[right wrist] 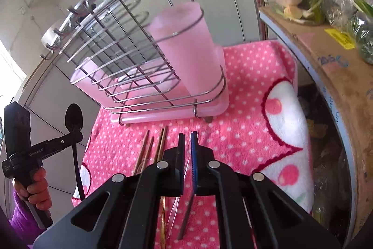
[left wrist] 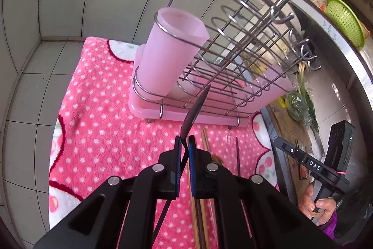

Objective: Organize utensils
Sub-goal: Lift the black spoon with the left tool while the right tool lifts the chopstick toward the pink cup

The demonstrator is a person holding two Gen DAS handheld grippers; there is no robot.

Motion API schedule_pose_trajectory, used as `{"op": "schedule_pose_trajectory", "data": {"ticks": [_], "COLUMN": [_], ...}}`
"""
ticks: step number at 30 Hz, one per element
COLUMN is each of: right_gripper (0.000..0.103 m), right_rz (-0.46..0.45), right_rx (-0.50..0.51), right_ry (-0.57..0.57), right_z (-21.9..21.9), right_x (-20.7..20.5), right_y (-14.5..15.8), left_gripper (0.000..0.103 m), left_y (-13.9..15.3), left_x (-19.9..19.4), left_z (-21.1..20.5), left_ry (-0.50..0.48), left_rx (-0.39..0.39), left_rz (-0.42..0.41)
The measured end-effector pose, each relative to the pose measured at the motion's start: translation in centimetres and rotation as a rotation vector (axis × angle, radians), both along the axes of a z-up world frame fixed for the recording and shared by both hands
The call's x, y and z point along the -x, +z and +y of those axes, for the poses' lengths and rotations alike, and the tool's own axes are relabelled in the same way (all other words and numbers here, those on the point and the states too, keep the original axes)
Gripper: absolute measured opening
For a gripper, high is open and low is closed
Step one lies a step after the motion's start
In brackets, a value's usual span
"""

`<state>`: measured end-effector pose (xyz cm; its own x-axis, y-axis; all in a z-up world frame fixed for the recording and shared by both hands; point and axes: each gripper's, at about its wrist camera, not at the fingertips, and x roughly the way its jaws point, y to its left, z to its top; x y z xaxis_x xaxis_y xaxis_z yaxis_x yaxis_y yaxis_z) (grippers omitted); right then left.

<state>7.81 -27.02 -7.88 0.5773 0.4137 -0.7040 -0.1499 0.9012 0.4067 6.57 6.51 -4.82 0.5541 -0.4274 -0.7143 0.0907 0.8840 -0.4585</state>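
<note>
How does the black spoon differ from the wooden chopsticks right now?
The black spoon is lifted off the towel, clamped at its neck in the left hand-held gripper; the wooden chopsticks lie loose on the pink dotted towel, ungripped. The spoon is dark with a rounded bowl; the chopsticks are brown, thin and straight. The spoon is one piece; the chopsticks are several sticks. Neither is in the pink cup yet.

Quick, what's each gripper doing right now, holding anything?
Left gripper: closed on a black spoon.
Right gripper: nearly closed; a clear utensil lies between its fingers, grip cannot be told.
</note>
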Motion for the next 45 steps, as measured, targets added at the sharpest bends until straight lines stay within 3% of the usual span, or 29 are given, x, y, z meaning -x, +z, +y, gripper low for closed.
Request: {"op": "schedule_pose_trajectory", "data": {"ticks": [4, 11, 15, 19, 22, 23, 24, 30, 37, 45], "right_gripper": [0.005, 0.008, 0.028, 0.028, 0.028, 0.024, 0.010, 0.004, 0.004, 0.004], "right_rz": [0.001, 0.221, 0.309, 0.353, 0.332, 0.320, 0.304, 0.264, 0.104, -0.136], "right_rx": [0.029, 0.073, 0.087, 0.155, 0.181, 0.190, 0.225, 0.090, -0.029, -0.039], "right_ry": [0.022, 0.037, 0.026, 0.007, 0.006, -0.003, -0.015, -0.053, -0.069, -0.082], "right_z": [0.1, 1.7, 2.5, 3.2, 3.6, 3.7, 3.7, 1.5, -0.8, -2.3], "right_x": [-0.2, -3.9, -5.9, -6.7, -6.8, -6.7, -6.6, -5.0, -1.4, 1.9], "right_y": [0.2, -4.6, -6.8, -8.1, -8.1, -8.2, -8.2, -7.8, -3.4, 3.7], "left_gripper": [0.005, 0.005, 0.005, 0.005, 0.005, 0.005, 0.005, 0.005, 0.005, 0.005], "left_y": [1.5, 1.7, 1.3, 1.4, 1.5, 1.5, 1.5, 1.8, 3.6, 6.0], "left_x": [0.6, 0.7, 0.7, 0.6, 0.6, 0.5, 0.5, 0.9, 1.5, 2.0], "left_z": [0.1, -0.3, -0.1, 0.3, 0.6, 0.6, 0.6, 0.9, 1.4, 1.8], "left_ry": [0.013, 0.003, -0.007, -0.013, -0.016, -0.017, -0.017, -0.007, 0.021, 0.057], "left_rx": [0.041, 0.054, 0.067, 0.074, 0.085, 0.088, 0.094, 0.107, 0.120, 0.147], "left_rz": [-0.057, -0.060, -0.057, -0.069, -0.079, -0.081, -0.082, -0.092, -0.149, -0.226]}}
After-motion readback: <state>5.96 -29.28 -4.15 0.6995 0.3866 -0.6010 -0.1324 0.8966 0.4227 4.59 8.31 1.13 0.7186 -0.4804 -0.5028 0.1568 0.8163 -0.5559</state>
